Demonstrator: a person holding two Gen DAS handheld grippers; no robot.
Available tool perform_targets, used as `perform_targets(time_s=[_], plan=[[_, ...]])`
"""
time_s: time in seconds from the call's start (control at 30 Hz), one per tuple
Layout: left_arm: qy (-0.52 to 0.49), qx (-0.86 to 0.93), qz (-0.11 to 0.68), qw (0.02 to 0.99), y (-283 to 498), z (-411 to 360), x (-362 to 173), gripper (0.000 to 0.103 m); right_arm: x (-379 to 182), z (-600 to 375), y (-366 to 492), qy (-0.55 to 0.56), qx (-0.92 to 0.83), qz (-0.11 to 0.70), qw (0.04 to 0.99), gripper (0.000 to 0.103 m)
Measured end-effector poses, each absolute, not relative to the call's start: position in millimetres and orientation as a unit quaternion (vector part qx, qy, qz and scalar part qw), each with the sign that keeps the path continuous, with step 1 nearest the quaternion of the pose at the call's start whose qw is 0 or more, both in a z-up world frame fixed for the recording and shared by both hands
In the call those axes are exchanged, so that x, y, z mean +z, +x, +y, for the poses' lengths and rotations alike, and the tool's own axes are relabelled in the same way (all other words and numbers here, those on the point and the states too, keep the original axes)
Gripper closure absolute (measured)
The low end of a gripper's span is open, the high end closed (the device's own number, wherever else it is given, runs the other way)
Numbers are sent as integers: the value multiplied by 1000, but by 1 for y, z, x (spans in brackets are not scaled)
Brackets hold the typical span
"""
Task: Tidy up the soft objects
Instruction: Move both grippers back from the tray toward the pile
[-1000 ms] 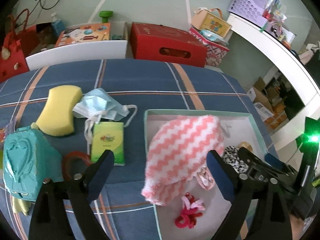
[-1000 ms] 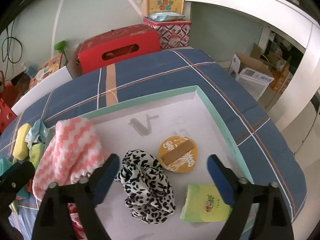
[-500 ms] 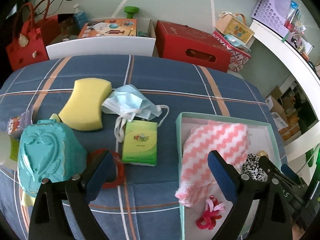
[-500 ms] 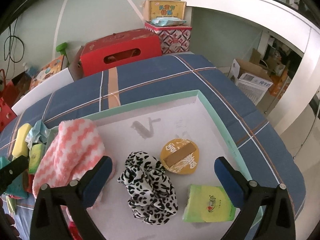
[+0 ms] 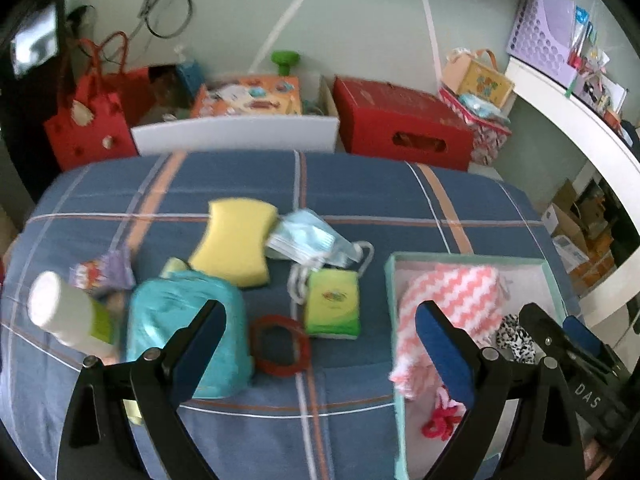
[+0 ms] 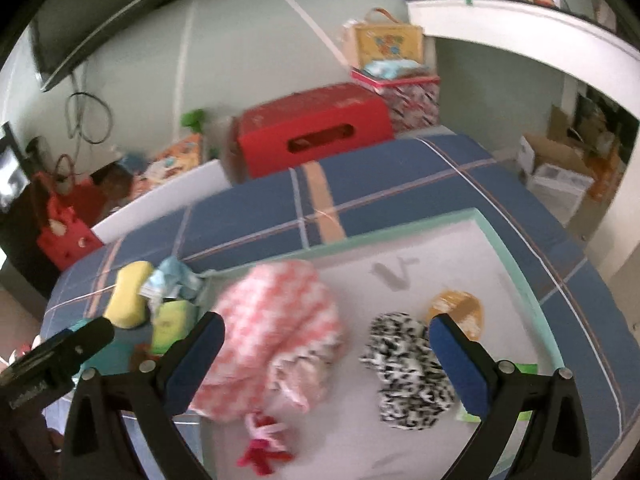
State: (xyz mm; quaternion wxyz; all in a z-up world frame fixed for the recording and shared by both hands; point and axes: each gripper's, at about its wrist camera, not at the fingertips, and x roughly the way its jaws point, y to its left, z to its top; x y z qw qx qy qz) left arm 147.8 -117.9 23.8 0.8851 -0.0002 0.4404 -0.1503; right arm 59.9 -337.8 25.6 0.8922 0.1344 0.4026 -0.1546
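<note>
Tissue pack (image 5: 331, 304) lies on the blue checked bed (image 5: 360, 184), at twelve o'clock of the empty, wide-open left hand-held gripper (image 5: 320, 336) — right hand-held gripper (image 6: 326, 354) gapes over the tray (image 6: 516, 256). Best descend straight, straddling the pack's short sides — avoiding the mask (image 5: 308, 240) loops.

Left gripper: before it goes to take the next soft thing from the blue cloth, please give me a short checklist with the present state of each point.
1. Left gripper open and empty: ok.
2. Right gripper open and empty, above the tray: ok.
3. Soft things left on the cloth: yellow sponge, face mask, green tissue pack: ok.
4. Tissue pack free of the mask's strings: cannot tell.
5. Free room in the tray beside the pink towel: ok.
6. Sharp view: not ok, both pictures are blurred.
</note>
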Motion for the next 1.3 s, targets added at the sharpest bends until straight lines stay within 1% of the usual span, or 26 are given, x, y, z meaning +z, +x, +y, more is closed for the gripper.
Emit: perform_targets(time_s=[0.1, 0.2, 0.33, 0.47, 0.77, 0.9, 0.97, 1.1, 1.2, 1.3], plan=[[4, -135, 427, 894, 144, -103, 30, 7, 26, -322, 66, 120, -138, 409, 894, 0], [18, -98, 421, 902, 144, -87, 34, 7, 23, -310, 72, 132, -119, 420, 890, 0], [22, -47, 419, 906, 143, -64, 38, 7, 24, -289, 74, 127, -97, 415, 896, 0], [-4, -23, 419, 908, 143, -35, 42, 7, 28, -265, 79, 96, -86, 410, 903, 0], [-51, 42, 436, 898, 142, 34, 37, 7, 24, -233, 90, 72, -81, 415, 903, 0], [-111, 33, 450, 885, 143, 64, 29, 7, 20, -217, 98, 67, -70, 425, 900, 0], [-124, 25, 459, 879, 145, 71, 24, 7, 18, -209, 102, 62, -63, 431, 898, 0], [-110, 40, 469, 876, 150, 76, 15, 7, 9, -195, 107, 58, -50, 447, 891, 0], [-126, 28, 479, 868, 153, 80, 7, 7, -1, -184, 109, 51, -32, 464, 884, 0], [-127, 15, 488, 864, 154, 76, -1, 7, -9, -176, 110, 39, -21, 479, 877, 2]])
